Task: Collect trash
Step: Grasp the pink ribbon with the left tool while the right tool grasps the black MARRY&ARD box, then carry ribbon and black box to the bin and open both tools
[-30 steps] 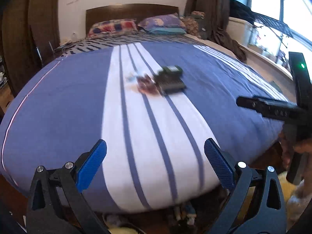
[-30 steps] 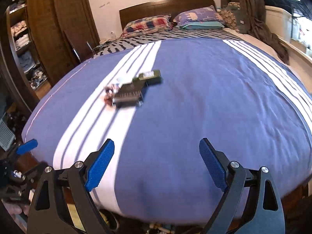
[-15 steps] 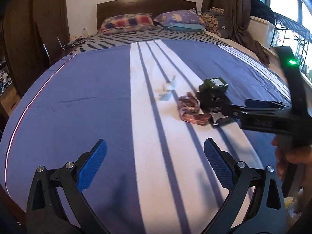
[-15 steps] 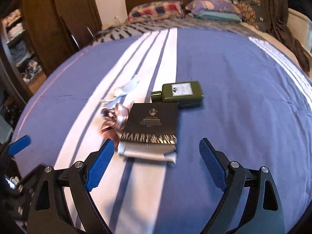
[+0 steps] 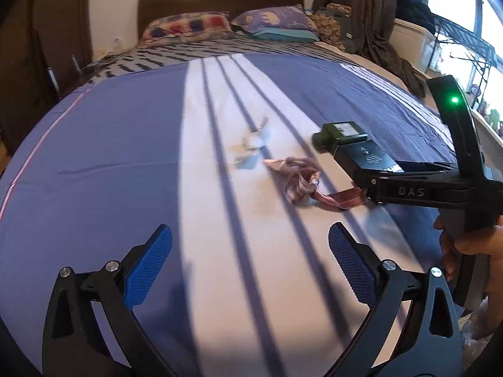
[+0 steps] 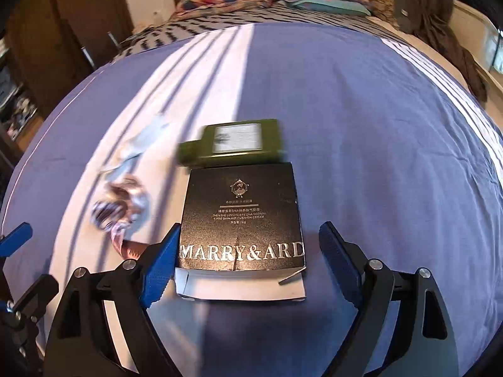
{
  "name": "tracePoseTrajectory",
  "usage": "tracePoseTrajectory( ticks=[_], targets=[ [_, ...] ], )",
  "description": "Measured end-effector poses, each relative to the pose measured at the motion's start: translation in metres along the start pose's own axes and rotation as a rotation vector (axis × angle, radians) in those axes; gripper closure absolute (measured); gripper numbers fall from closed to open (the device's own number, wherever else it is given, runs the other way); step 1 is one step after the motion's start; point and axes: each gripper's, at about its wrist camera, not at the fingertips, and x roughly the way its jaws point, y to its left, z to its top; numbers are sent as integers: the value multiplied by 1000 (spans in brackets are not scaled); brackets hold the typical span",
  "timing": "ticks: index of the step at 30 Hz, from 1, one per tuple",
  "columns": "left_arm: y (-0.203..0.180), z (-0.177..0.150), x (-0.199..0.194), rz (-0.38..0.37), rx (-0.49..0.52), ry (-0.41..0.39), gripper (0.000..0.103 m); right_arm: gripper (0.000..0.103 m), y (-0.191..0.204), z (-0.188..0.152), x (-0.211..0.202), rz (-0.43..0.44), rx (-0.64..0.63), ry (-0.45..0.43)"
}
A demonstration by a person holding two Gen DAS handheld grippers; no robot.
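While my right gripper (image 6: 248, 257) sits low over the bed (image 6: 361, 100), its fingers are spread wide with the black box (image 6: 242, 216) between them — the left pad looks right up against the box's near-left corner, the right pad is well clear of the other side, so nothing is clamped. The box lies flat on the blue cover, its white end flap open toward me and "MARRY&ARD" printed across the lid. Just behind it, touching or nearly so, is the green bottle (image 6: 239, 143), lying on its side with the label up. Off to the left on the white stripes there's a crumpled pinkish wrapper (image 6: 121, 210) and, a bit farther back, a pale scrap of tissue (image 6: 141, 144). My left gripper (image 5: 248, 267) hovers over the near part of the cover with its blue pads wide apart and nothing between them; from there the wrapper (image 5: 301, 182) is ahead and to the right, and my right gripper reaches in from the right edge — its tip at the box (image 5: 366, 157). Two pillows (image 5: 226, 23) sit up by the headboard.
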Motion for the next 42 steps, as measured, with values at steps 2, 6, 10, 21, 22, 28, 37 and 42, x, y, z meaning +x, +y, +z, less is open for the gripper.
tracePoseTrajectory(
  ticks=[2, 6, 10, 21, 22, 28, 37, 42],
  targets=[
    [-7, 8, 12, -26, -1, 10, 9, 17, -7, 1, -1, 18, 11, 1],
    [-21, 21, 32, -56, 3, 16, 9, 17, -15, 7, -1, -3, 11, -8],
    [-31, 35, 50, -53, 17, 29, 19, 21, -18, 9, 1, -6, -2, -12],
    [-35, 33, 68, -90, 13, 112, 90, 31, -22, 2, -8, -6, -40, -27],
    [-36, 28, 64, -93, 12, 113, 91, 32, -22, -3, -14, 1, -42, -28],
    [-45, -7, 14, -118, 10, 89, 93, 32, -22, -32, -55, 38, -40, -64],
    [-72, -70, -87, -139, 11, 5, 93, 32, -27, -110, -138, 78, -49, -117],
    [-86, -113, -129, -165, 0, -14, 93, 32, -31, -161, -171, 114, -57, -127]
  ],
)
